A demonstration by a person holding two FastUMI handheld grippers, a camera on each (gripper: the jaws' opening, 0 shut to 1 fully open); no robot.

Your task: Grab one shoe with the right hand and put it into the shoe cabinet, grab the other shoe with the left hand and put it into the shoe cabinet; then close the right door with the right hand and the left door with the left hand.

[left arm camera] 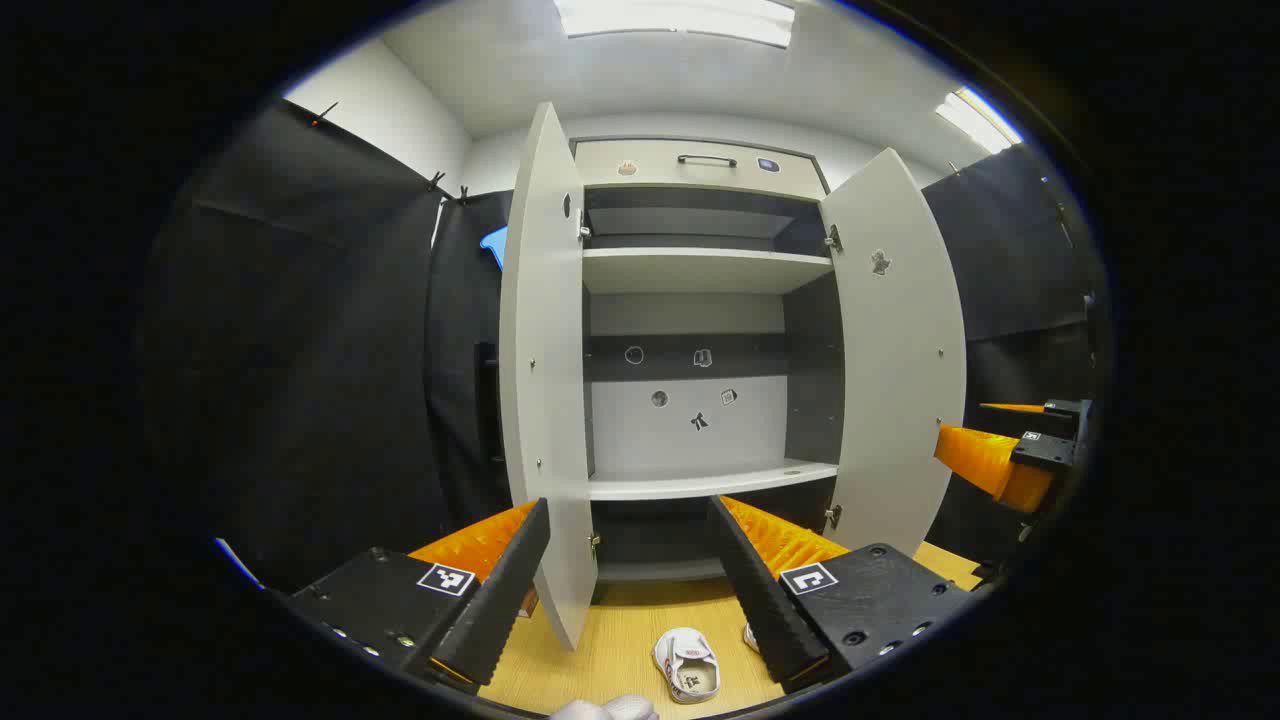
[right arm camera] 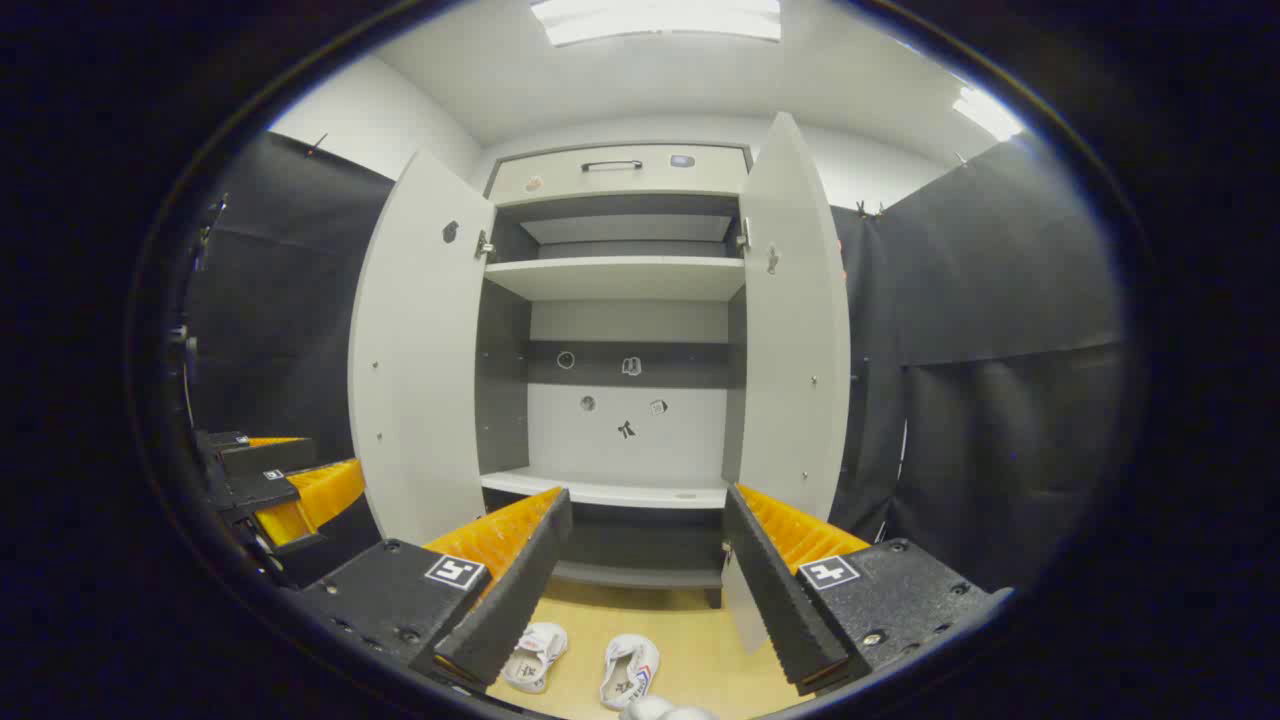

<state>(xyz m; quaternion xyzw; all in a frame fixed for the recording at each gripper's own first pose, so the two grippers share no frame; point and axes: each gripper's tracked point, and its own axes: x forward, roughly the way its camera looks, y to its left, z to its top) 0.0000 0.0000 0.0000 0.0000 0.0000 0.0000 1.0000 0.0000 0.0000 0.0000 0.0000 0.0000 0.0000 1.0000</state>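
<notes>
In the left gripper view, the left claw (left arm camera: pixel 628 560) is spread wide and holds nothing, raised in front of the shoe cabinet (left arm camera: pixel 700 270). The cabinet's left door (left arm camera: pixel 540 370) and right door (left arm camera: pixel 895 350) both stand open, and the shelves between them are bare. Below the claw, one white shoe (left arm camera: pixel 686 665) lies on the wooden floor (left arm camera: pixel 610 650) in front of the cabinet, opening upward; a white sliver just beside the right finger is probably the second shoe (left arm camera: pixel 750 636), though it is mostly hidden. At the far right edge hangs the right claw (left arm camera: pixel 1010 450).

In the right gripper view, the right claw (right arm camera: pixel 645 575) is likewise spread and empty. Both shoes lie side by side on the floor (right arm camera: pixel 700 650) beneath it, near the cabinet's base.
</notes>
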